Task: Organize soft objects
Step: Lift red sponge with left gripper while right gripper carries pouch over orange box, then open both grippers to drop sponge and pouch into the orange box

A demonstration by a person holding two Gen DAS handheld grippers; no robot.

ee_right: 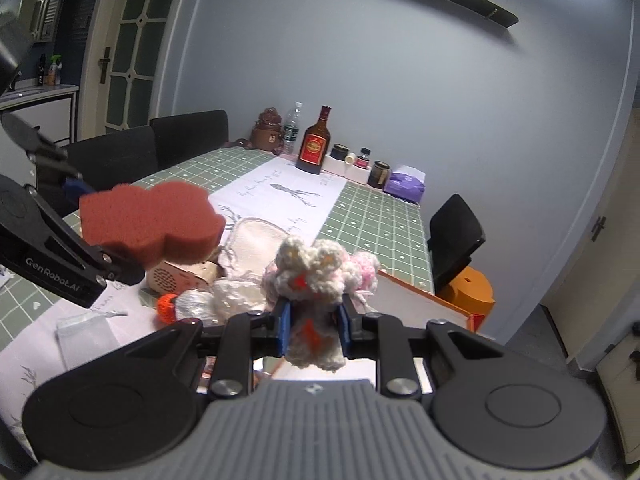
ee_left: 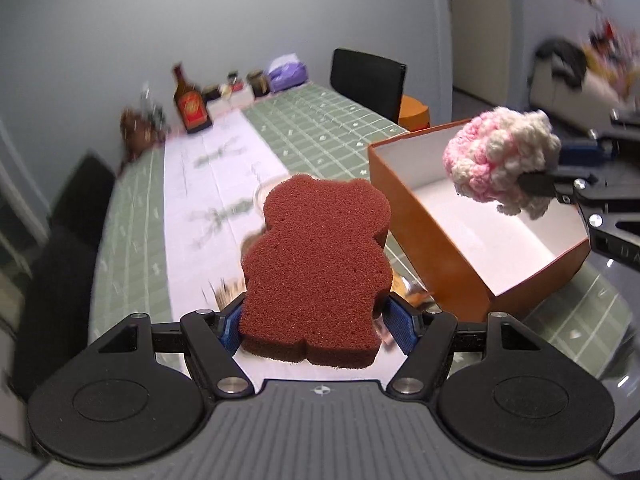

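A brown bear-shaped sponge [ee_left: 320,268] is pinched at its lower end between the blue pads of my left gripper [ee_left: 316,328], held above the table; in the right wrist view the brown sponge [ee_right: 152,220] hangs at the left. My right gripper [ee_right: 314,320] is shut on a pink and cream crocheted ball [ee_right: 316,276]. From the left wrist, that crocheted ball [ee_left: 504,160] hovers over the open orange box [ee_left: 420,224], whose white inside shows nothing in it.
A green checked tablecloth [ee_left: 320,120] with a white runner covers the table. Loose soft items, a small speaker-like box [ee_right: 176,276] and a clear pouch [ee_right: 80,328] lie on it. Bottles and jars [ee_right: 316,144] stand at the far end. Black chairs [ee_left: 368,76] surround it.
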